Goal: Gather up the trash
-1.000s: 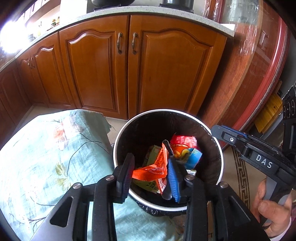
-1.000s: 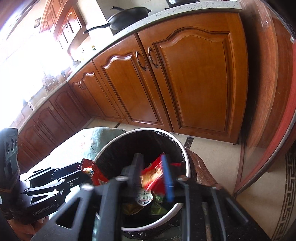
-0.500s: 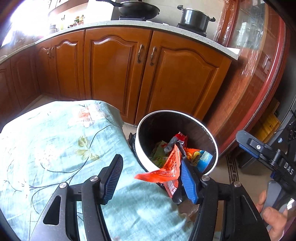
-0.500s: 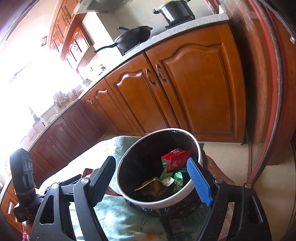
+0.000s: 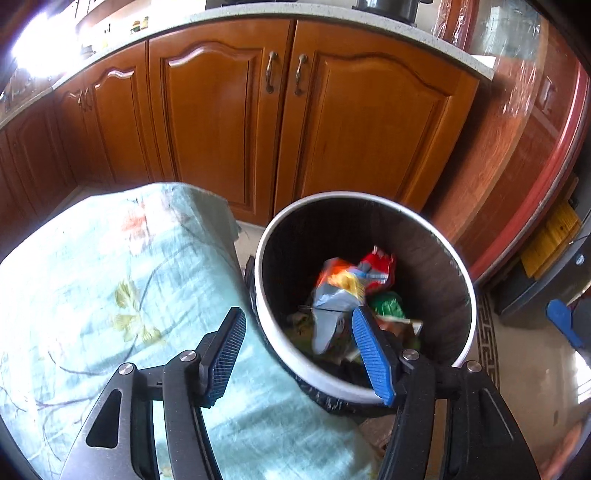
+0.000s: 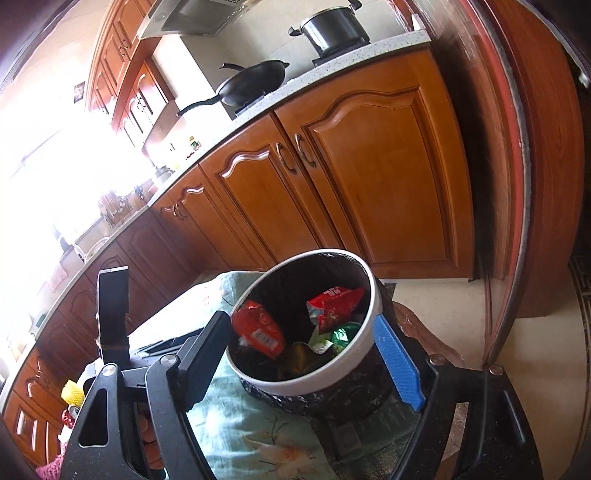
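Note:
A round trash bin point(image 5: 458, 273) with a white rim and black liner stands beside the table; it also shows in the right wrist view point(image 6: 365, 332). Inside lie several crumpled wrappers: an orange-and-silver one point(image 5: 338, 291), blurred as it drops, a red one point(image 6: 334, 301) and another red-orange one point(image 6: 258, 328). My left gripper point(image 5: 299, 350) is open and empty, just above the bin's near rim. My right gripper point(image 6: 299, 358) is open and empty, held above the bin. A blue fingertip point(image 5: 563, 321) of the right gripper shows at the right edge of the left view.
A light green floral tablecloth point(image 5: 110, 288) covers the table left of the bin. Wooden kitchen cabinets point(image 5: 277, 122) stand behind. A black wok point(image 6: 255, 83) and a pot point(image 6: 332, 27) sit on the counter. A red curved wooden frame point(image 5: 535, 166) is at the right.
My left gripper opened and let go of the orange wrapper, which now falls into the bin. My right gripper had let its red wrapper go earlier and has lifted back a little.

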Motion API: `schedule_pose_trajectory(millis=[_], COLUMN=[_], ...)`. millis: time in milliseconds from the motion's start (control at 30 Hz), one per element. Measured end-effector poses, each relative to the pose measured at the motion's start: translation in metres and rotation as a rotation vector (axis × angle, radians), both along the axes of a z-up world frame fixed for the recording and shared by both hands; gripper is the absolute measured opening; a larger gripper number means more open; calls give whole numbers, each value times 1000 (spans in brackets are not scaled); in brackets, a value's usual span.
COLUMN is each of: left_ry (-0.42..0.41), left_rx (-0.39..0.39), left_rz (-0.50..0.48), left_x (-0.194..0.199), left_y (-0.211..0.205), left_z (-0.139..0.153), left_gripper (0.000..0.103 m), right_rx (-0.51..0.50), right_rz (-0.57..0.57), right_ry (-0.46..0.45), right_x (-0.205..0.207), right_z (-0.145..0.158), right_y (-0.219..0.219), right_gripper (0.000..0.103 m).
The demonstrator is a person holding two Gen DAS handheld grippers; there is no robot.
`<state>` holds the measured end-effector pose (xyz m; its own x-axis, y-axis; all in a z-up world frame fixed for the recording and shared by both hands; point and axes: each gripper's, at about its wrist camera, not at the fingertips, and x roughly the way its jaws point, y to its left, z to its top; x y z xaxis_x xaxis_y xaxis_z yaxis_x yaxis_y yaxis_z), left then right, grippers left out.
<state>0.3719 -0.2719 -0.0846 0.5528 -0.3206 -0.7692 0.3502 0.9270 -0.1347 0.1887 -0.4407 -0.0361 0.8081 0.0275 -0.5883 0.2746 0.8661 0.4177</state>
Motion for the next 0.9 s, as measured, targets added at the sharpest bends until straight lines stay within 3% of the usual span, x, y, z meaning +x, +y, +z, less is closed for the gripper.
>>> schedule_pose_trajectory(millis=[200, 433, 567, 733, 900], left_ry=[11, -105, -223, -342, -437], left_rx=[-50, -117, -128, -124, -100], left_rz=[-2, 12, 53, 106, 148], left_x=[-15, -70, -120, -179, -232], left_y=[19, 54, 81, 104, 115], left_z=[3, 36, 58, 71, 69], left_gripper=[60, 63, 83, 94, 102], right_rx=[41, 24, -35, -155, -266], right_rz=[-12, 7, 19, 29, 53], right_ry=[1, -44, -93, -179, -221], right_x=[-5, -15, -30, -58, -78], right_z=[-8, 6, 23, 46, 53], right_y=[-3, 15, 35, 73, 108], right_gripper=[81, 81, 85, 102, 103])
